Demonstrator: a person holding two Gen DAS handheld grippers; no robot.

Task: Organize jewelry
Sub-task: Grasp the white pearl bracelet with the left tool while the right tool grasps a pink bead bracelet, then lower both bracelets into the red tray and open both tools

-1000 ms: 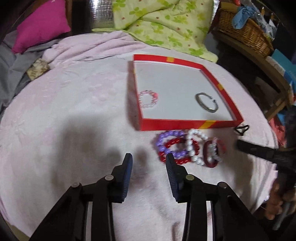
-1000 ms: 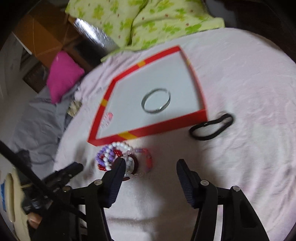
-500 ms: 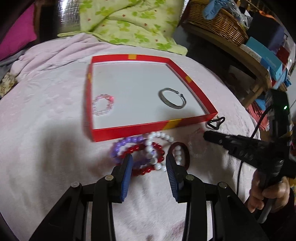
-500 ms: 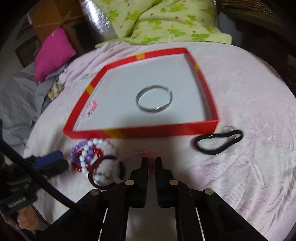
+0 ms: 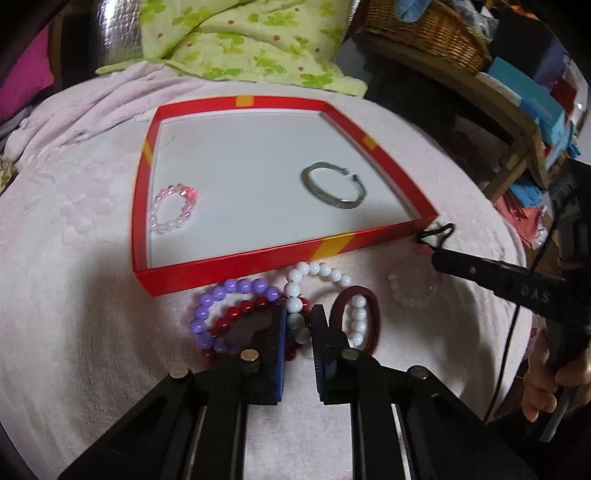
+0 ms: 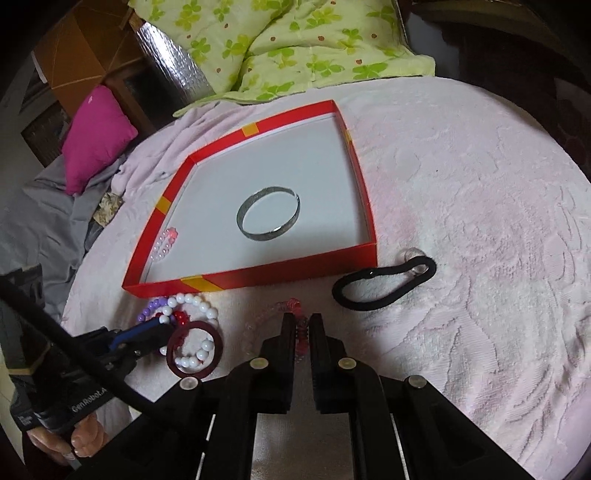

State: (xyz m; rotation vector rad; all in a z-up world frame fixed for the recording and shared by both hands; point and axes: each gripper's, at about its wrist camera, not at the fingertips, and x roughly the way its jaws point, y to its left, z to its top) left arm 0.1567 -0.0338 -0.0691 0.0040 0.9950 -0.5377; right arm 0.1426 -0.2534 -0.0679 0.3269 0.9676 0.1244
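A red-rimmed white tray [image 5: 236,264] [image 6: 258,275] holds a pink bead bracelet [image 5: 173,208] and a silver bangle [image 5: 334,184] [image 6: 267,213]. In front of it lie purple [image 5: 221,299], red [image 5: 236,314] and white [image 5: 321,273] bead bracelets and a dark red ring [image 5: 364,310] [image 6: 194,349]. My left gripper [image 5: 298,321] is shut on the white bead bracelet. My right gripper [image 6: 301,325] is shut on a clear pink bead bracelet [image 6: 271,314], also visible in the left wrist view [image 5: 412,291].
A black hair tie [image 6: 384,282] lies on the pink blanket [image 6: 480,221] right of the tray. A green quilt [image 6: 288,44] and magenta pillow [image 6: 98,136] lie behind. A wicker basket [image 5: 424,33] and shelf stand at the right.
My left gripper moved right over the bracelet pile and closed on the white beads. My right gripper closed on the clear pink bracelet and holds it.
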